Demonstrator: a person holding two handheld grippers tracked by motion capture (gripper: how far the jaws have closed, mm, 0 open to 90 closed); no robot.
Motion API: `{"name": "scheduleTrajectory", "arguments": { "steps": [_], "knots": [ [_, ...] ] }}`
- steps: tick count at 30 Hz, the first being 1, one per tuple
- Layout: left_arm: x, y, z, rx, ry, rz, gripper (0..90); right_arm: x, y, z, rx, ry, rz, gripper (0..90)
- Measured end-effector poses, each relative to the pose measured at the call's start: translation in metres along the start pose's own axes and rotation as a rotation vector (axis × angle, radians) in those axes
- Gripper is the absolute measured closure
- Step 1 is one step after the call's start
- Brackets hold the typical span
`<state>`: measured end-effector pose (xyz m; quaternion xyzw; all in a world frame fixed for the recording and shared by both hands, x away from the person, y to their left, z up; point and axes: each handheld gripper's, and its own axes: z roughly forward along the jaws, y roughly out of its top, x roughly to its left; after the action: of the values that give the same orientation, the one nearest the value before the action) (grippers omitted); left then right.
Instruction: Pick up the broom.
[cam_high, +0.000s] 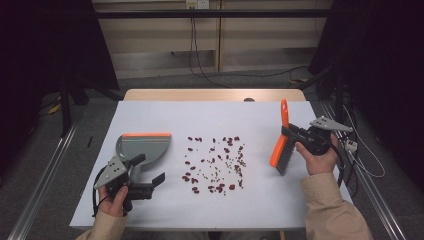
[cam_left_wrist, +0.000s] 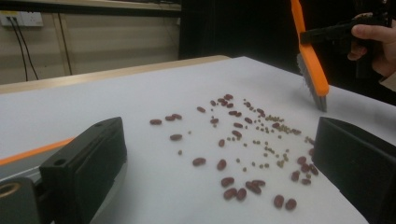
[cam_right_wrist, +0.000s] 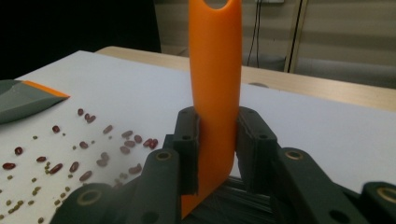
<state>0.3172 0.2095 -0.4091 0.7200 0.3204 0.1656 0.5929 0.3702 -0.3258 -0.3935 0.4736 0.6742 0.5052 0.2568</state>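
Red beans and smaller green ones lie scattered mid-table on a white sheet. To their right my right gripper is shut on the orange handle of a hand brush. The brush hangs tilted above the sheet with its grey bristles pointing down. A grey dustpan with an orange lip lies left of the beans. My left gripper stands open at the pan's near side, with nothing between its jaws.
The sheet covers a wooden table whose bare edge shows at the back, with a small round object on it. Metal rails run along both sides on the floor. Cables trail at the right.
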Motion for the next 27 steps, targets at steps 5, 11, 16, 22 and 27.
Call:
{"name": "scheduleTrajectory", "arguments": {
  "steps": [5,11,16,22,27],
  "knots": [
    [-0.005,0.009,0.010,0.019,-0.026,-0.004,2.9,0.004,0.004,-0.003,-0.060,0.004,0.001,71.8],
    [-0.016,0.018,0.027,0.029,-0.062,0.006,2.9,0.009,0.011,-0.002,-0.092,0.018,0.004,71.8],
    [-0.025,0.025,0.044,0.033,-0.100,0.019,2.9,0.015,0.017,0.000,-0.110,0.032,0.006,71.8],
    [-0.030,0.029,0.061,0.035,-0.125,0.016,3.0,0.024,0.025,0.003,-0.133,0.051,-0.001,71.8],
    [-0.029,0.029,0.077,0.057,-0.133,0.015,4.1,0.033,0.030,0.010,-0.140,0.070,-0.003,71.7]
  ]
}}
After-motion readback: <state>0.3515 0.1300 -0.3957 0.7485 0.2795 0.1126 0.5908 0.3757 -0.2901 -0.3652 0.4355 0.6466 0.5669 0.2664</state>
